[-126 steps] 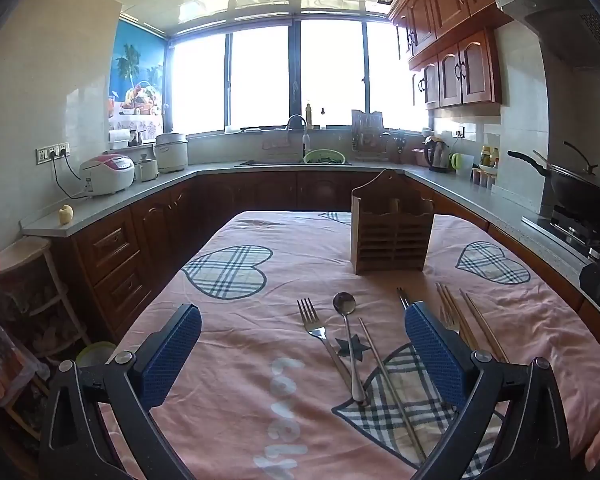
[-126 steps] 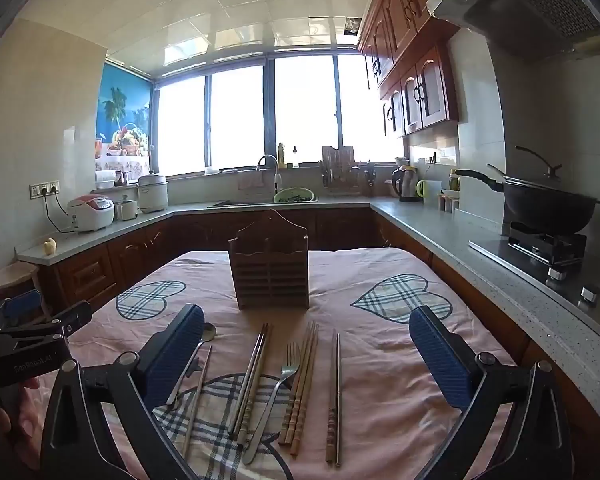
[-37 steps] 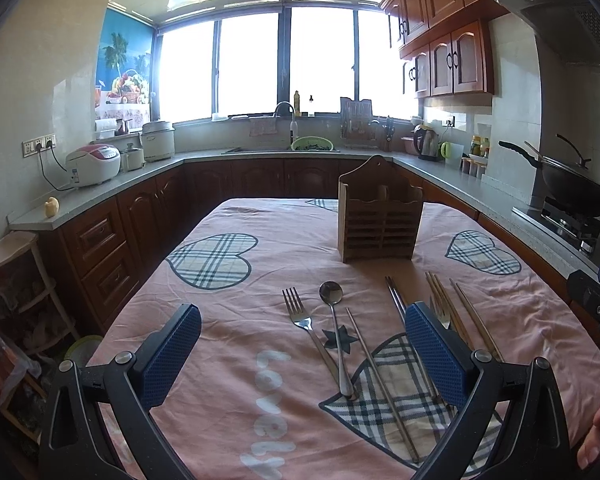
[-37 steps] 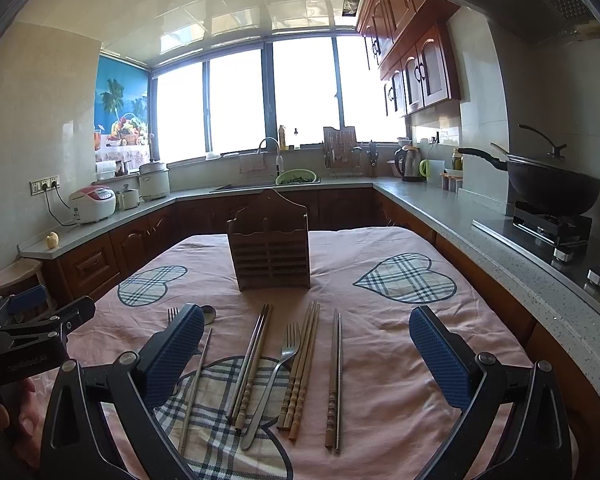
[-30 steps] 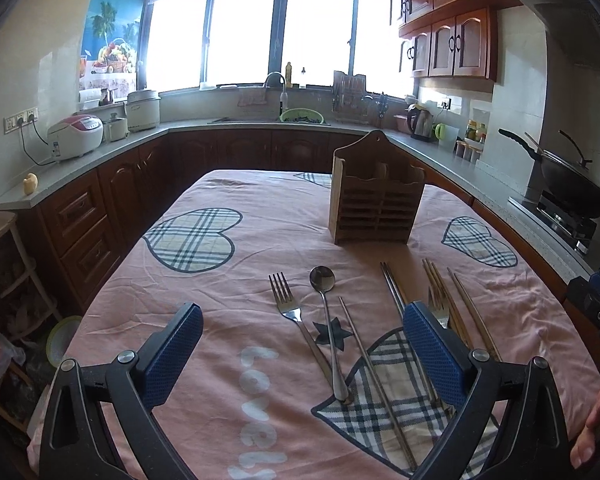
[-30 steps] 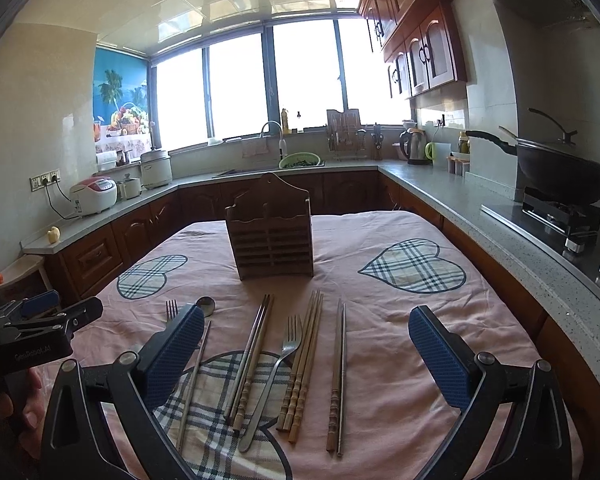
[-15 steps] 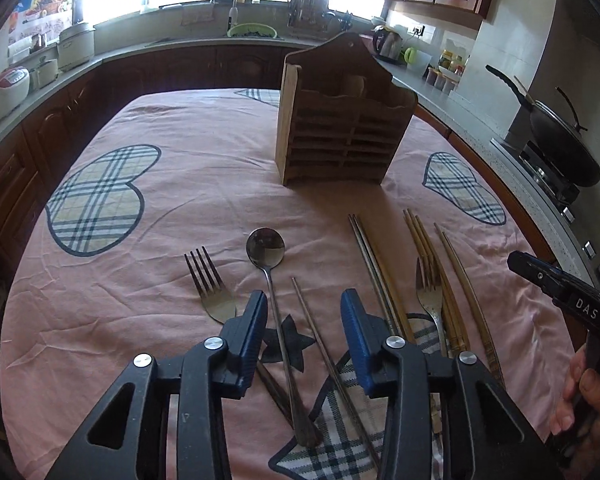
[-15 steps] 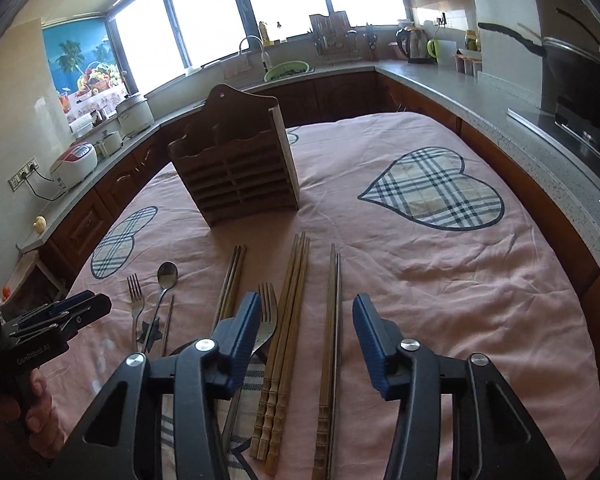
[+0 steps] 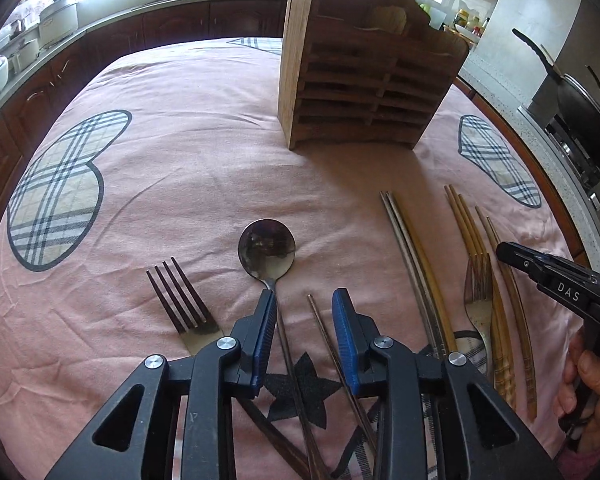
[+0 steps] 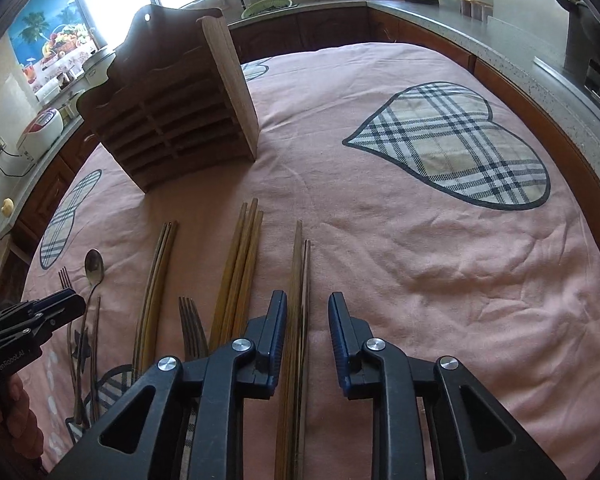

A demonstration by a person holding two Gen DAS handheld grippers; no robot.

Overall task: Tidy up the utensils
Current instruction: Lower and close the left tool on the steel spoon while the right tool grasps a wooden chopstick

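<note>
A wooden utensil rack [image 9: 368, 76] stands on the pink tablecloth; it also shows in the right wrist view [image 10: 180, 108]. My left gripper [image 9: 304, 312] is low over the cloth, jaws partly open, astride the handle of a steel spoon [image 9: 266, 249] and a single chopstick [image 9: 324, 328]. A dark fork [image 9: 180, 296] lies to its left. My right gripper [image 10: 307, 320] is partly open, astride a pair of chopsticks [image 10: 300, 264]. More chopsticks [image 10: 240, 264] and a second fork [image 10: 190, 324] lie to its left.
The pink cloth [image 10: 420, 260] with plaid hearts covers the table. Kitchen counters [image 10: 460, 12] run round behind it, with a wok [image 9: 580, 112] on the stove to the right. The other hand's gripper [image 9: 556, 280] shows at the right edge of the left wrist view.
Both grippers have dropped low to the table and moved forward. Their jaws have narrowed from wide open to a small gap around the utensils.
</note>
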